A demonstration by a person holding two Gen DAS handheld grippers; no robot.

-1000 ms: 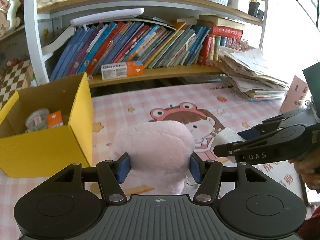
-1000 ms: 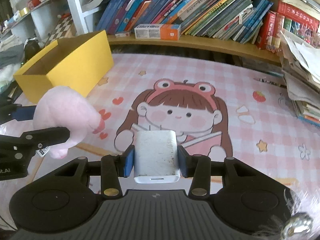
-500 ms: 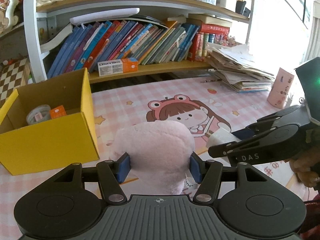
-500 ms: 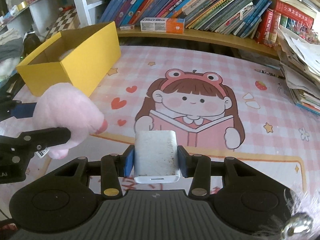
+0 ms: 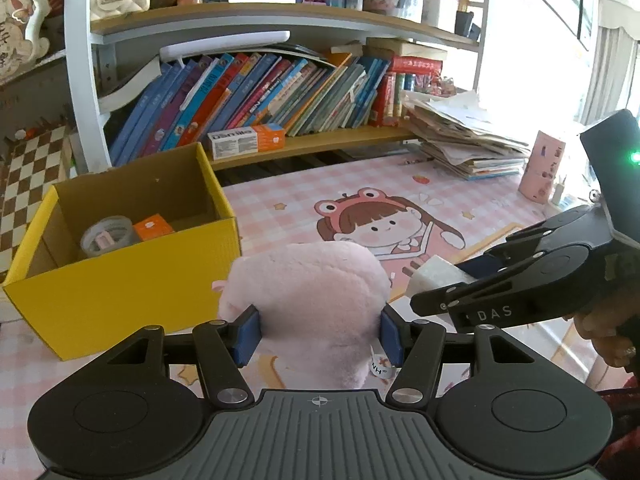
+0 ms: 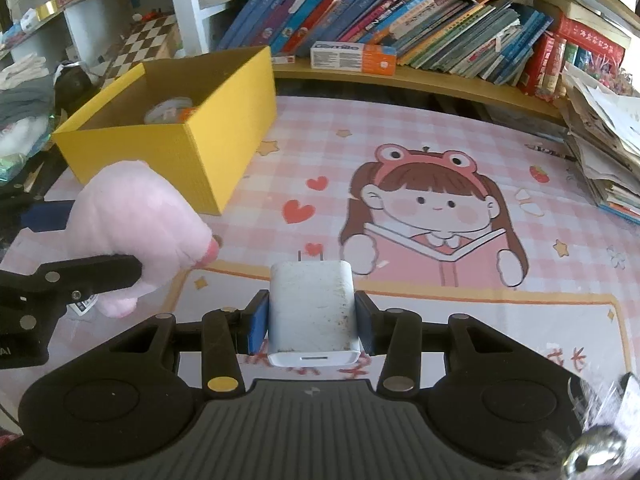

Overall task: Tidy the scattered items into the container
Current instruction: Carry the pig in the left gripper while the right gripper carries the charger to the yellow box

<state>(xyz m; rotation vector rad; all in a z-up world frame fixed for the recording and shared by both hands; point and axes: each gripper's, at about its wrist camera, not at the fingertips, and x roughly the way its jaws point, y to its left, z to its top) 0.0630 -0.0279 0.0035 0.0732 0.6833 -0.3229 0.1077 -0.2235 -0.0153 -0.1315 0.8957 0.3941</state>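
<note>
From the left wrist, the left tongs [image 5: 320,338] clench a pink plush toy [image 5: 308,292] just right of the yellow box [image 5: 120,284], while from the right wrist, the right tongs [image 6: 312,322] grip a white charger [image 6: 312,308] above the worktop [image 6: 440,148].

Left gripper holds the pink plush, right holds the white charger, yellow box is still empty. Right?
Not quite: the yellow box isn't empty. The left wrist view shows a tape roll and a small orange box inside. The pink plush and white charger grips are correct.
</note>
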